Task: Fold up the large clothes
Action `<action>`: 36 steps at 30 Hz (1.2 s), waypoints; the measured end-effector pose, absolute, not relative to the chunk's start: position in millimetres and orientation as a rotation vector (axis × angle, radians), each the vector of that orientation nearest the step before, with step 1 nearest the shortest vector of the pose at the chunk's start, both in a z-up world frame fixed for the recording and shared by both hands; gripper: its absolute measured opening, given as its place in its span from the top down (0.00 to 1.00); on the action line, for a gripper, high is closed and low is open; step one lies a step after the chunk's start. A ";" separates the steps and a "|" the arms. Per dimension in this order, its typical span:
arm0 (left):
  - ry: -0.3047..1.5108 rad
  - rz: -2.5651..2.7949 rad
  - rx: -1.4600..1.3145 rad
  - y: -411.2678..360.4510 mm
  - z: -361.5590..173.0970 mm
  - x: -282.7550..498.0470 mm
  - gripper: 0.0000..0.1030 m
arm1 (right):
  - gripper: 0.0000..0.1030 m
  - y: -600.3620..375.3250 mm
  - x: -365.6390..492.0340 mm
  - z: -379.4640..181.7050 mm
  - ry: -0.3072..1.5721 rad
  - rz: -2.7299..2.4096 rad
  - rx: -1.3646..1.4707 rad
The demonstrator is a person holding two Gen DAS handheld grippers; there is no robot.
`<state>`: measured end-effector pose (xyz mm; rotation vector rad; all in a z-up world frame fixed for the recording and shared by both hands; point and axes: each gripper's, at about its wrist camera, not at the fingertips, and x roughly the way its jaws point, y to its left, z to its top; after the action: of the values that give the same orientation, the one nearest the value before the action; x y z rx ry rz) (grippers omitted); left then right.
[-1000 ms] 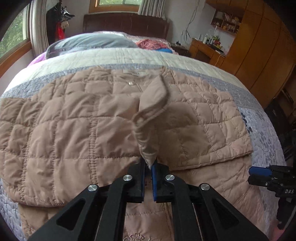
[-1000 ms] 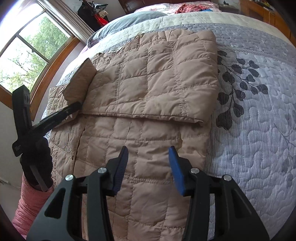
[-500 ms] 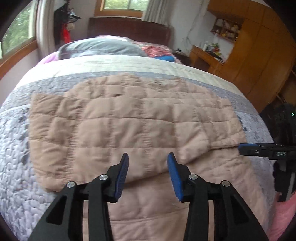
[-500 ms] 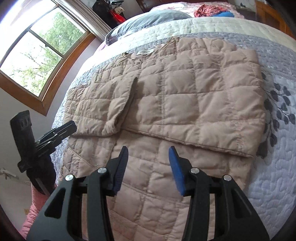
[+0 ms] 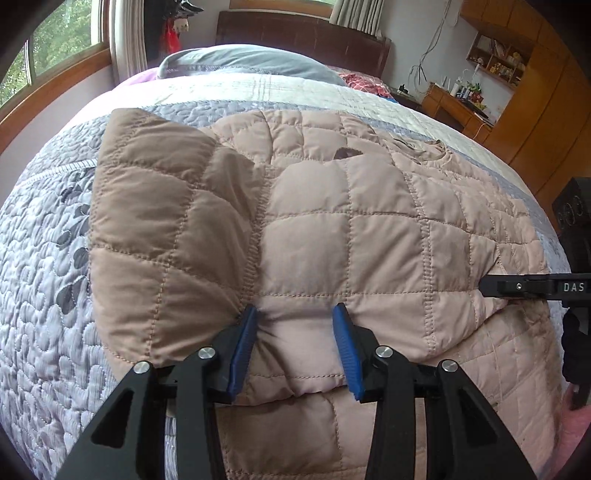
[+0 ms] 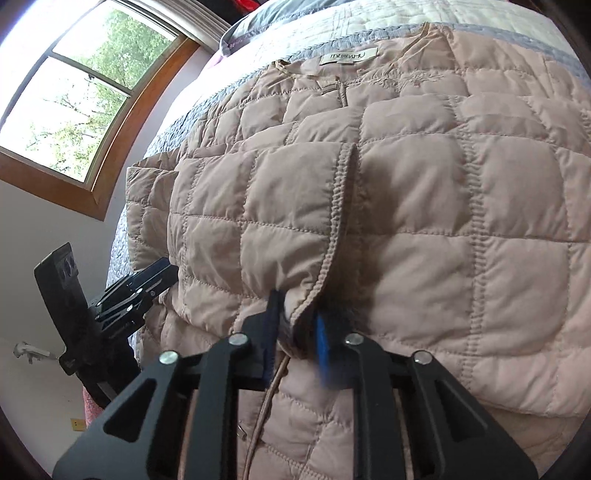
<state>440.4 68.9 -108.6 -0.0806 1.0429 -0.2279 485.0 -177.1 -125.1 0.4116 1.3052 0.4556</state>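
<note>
Both tools newly at jacket (image 5: pixel 332 229) fold.

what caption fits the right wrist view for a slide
Right gripper pinches the folded edge of a beige quilted jacket on a bed.

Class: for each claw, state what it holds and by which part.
Right claw: shut on the quilted jacket's folded sleeve edge. Left claw: open astride a fold, holding nothing.
</note>
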 end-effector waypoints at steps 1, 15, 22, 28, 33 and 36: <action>1.043 -0.229 -0.087 70.1 -107.3 440.5 0.59 | 0.93 -173.6 484.6 -122.9 1.300 0.458 0.392; 0.787 -0.236 -0.128 64.2 -33.6 415.1 0.59 | 0.95 -172.3 441.0 38.3 0.931 0.505 0.179; 0.867 -0.269 -0.110 39.3 -48.1 438.3 0.59 | 0.95 -274.3 443.4 15.5 0.986 0.292 0.267; 0.932 -0.264 -0.058 20.4 -73.4 454.1 0.59 | 0.95 -341.0 447.2 -37.7 1.046 0.161 0.371; 0.990 -0.240 -0.043 19.8 -97.0 464.8 0.60 | 0.95 -355.8 451.0 -88.5 1.117 0.145 0.446; 0.996 -0.236 -0.032 20.2 -101.0 464.1 0.60 | 0.95 -357.6 450.1 -113.2 1.148 0.138 0.473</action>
<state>464.1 20.2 -101.0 -0.0318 0.9964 -0.2363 450.1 -357.6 -113.2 0.4734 1.1476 0.1380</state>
